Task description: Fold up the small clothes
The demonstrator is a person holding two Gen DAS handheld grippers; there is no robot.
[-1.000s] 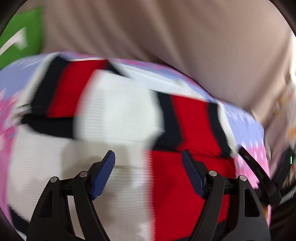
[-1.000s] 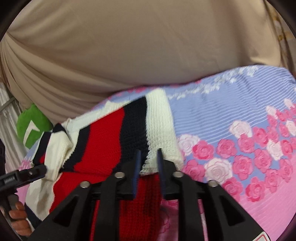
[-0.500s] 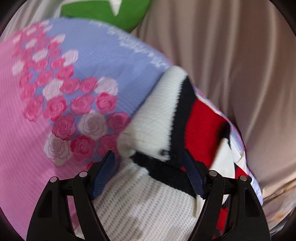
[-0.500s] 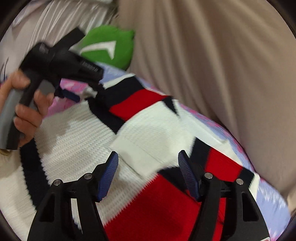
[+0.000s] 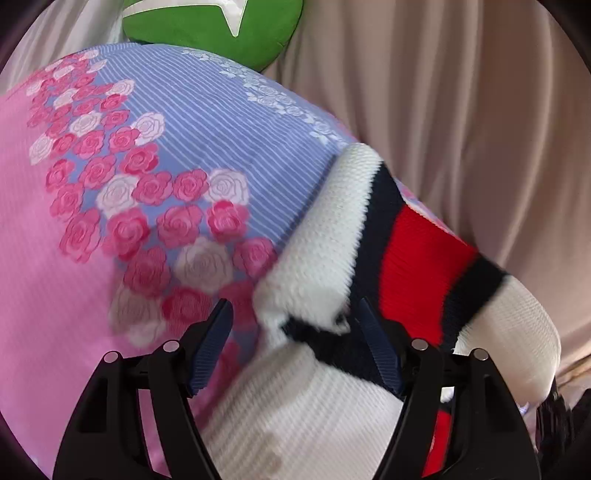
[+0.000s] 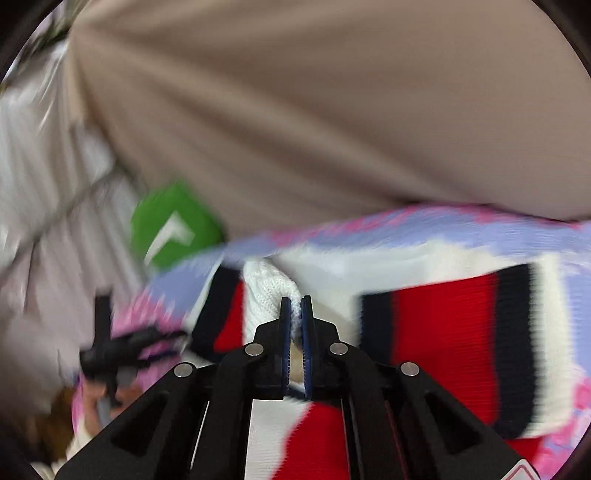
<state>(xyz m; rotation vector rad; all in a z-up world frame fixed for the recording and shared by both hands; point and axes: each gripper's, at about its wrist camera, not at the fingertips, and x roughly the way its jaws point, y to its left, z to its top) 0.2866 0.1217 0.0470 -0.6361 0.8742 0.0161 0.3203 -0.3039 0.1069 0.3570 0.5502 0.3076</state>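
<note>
A: Left wrist view, reading left to right. Floral bedsheet (image 5: 155,192), pink with rose print, shading to lilac stripes toward the far side. Green cushion (image 5: 221,26) with a white mark at the top edge. Beige curtain (image 5: 461,122) behind, hanging in folds.

B: And the garment?

A: Knitted sweater (image 5: 325,258), white, navy and red bands, lying on the sheet right of centre. A white cuffed sleeve runs up and away from the body of the knit. The left gripper (image 5: 299,343) hovers over it with jaws standing wide; they have just narrowed a little. The sleeve's near end and a navy band sit between the blue pads (image 5: 210,343), but neither pad presses the knit.

B: Right wrist view?

A: Heavily blurred. At far left, pale pleated fabric (image 6: 40,177); then the green cushion (image 6: 173,225); beige curtain (image 6: 314,110) across the top. Lower left, a dark gripper shape with a hand (image 6: 92,398) under it, too smeared for detail. The sweater (image 6: 443,332) spreads over the sheet (image 6: 480,225) from centre to right, red panel edged in navy.

B: Jaw state there?

A: The right gripper (image 6: 294,306) has just snapped closed, jaws nearly together, pinching a bunched fold of white knit between the tips. The fold bulges up and left from the pinch.
</note>
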